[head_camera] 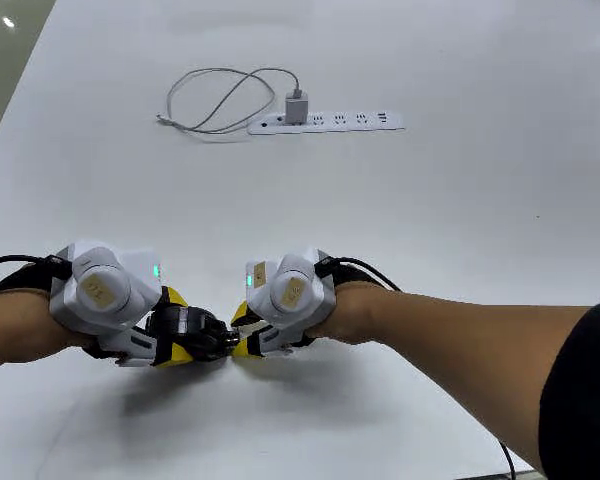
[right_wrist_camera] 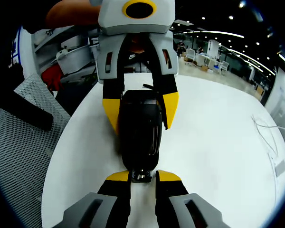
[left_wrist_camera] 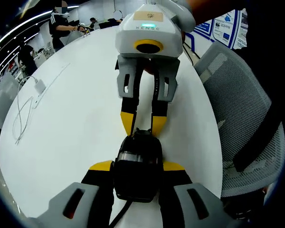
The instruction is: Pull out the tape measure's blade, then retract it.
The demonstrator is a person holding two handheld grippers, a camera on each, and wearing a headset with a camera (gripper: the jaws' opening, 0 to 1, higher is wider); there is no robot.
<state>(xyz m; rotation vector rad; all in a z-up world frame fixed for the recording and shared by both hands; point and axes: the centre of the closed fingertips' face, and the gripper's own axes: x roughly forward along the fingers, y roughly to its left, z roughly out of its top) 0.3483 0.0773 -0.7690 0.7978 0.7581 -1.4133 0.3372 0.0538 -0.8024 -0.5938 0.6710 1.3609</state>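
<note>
1. Near the front left of the white desk, the head view shows the left tongs held low over the top, with a bare forearm behind them.
2. Their yellow-tipped jaws are closed on the two sides of the black tape measure. In the left gripper view the case sits clamped between them.
3. The case is at the near part of the desk, between the two tongs. I cannot tell whether it rests on the top or hangs just above it.
4. Just right of the case, the right tongs face the left ones almost tip to tip, with a forearm and a dark sleeve running off to the right.
5. In the right gripper view the right jaws are drawn narrow, pinched on the small metal tip at the front of the case. The tip sits right against the case.
6. Farther back on the desk, well apart from the tongs, a grey cable lies in loose loops and runs to a white charger.
7. That charger is plugged into the left end of a white power strip, which lies flat and stretches to the right.
8. Beside the desk, the gripper views show a grey mesh-backed chair.
</note>
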